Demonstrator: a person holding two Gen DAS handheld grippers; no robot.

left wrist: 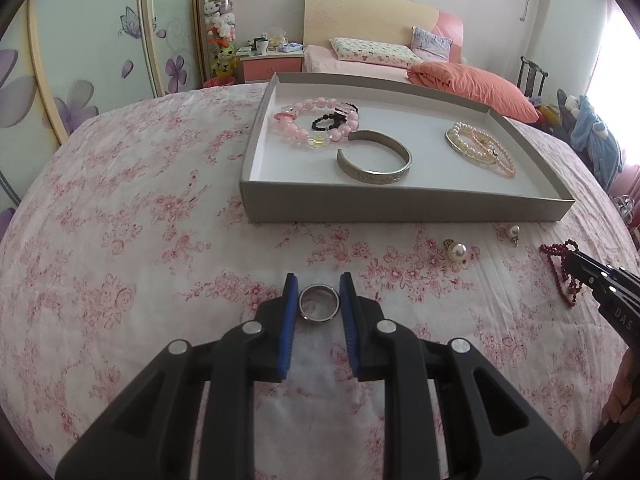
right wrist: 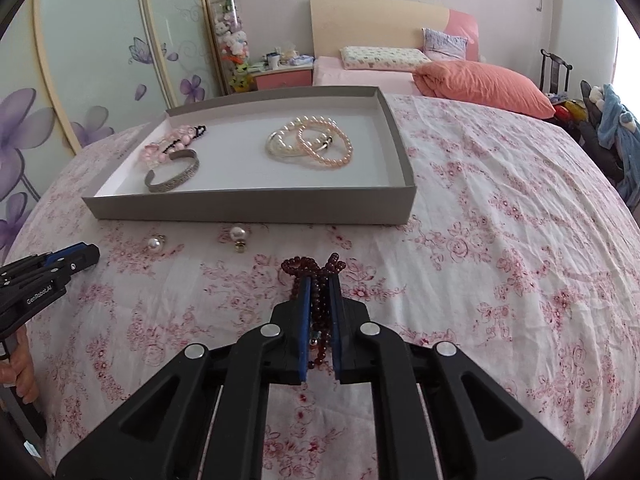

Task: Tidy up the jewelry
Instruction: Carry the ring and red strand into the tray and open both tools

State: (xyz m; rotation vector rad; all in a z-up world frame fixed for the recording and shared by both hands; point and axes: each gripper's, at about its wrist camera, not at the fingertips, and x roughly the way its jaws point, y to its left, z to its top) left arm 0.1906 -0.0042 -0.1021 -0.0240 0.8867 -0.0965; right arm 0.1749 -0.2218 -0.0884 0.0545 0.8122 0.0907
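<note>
A silver ring [left wrist: 319, 303] lies on the floral cloth, and my left gripper [left wrist: 319, 280] is shut on it, a blue pad against each side. My right gripper [right wrist: 320, 278] is shut on a dark red bead bracelet [right wrist: 312, 268], whose loops bunch past the fingertips. The left wrist view shows that bracelet [left wrist: 560, 272] at the far right, in the right gripper [left wrist: 580, 258]. Behind stands a grey tray [left wrist: 400, 208] with a pink bead bracelet [left wrist: 316, 120], a black bead band [left wrist: 326, 122], a silver cuff [left wrist: 376, 172] and pearl bracelets [left wrist: 480, 146].
Two pearl earrings [left wrist: 458, 252] [left wrist: 513, 232] lie on the cloth in front of the tray [right wrist: 240, 206]. My left gripper [right wrist: 94, 254] enters the right wrist view from the left. Beyond the table are a bed with an orange duvet [right wrist: 484, 80] and wardrobe doors [right wrist: 80, 60].
</note>
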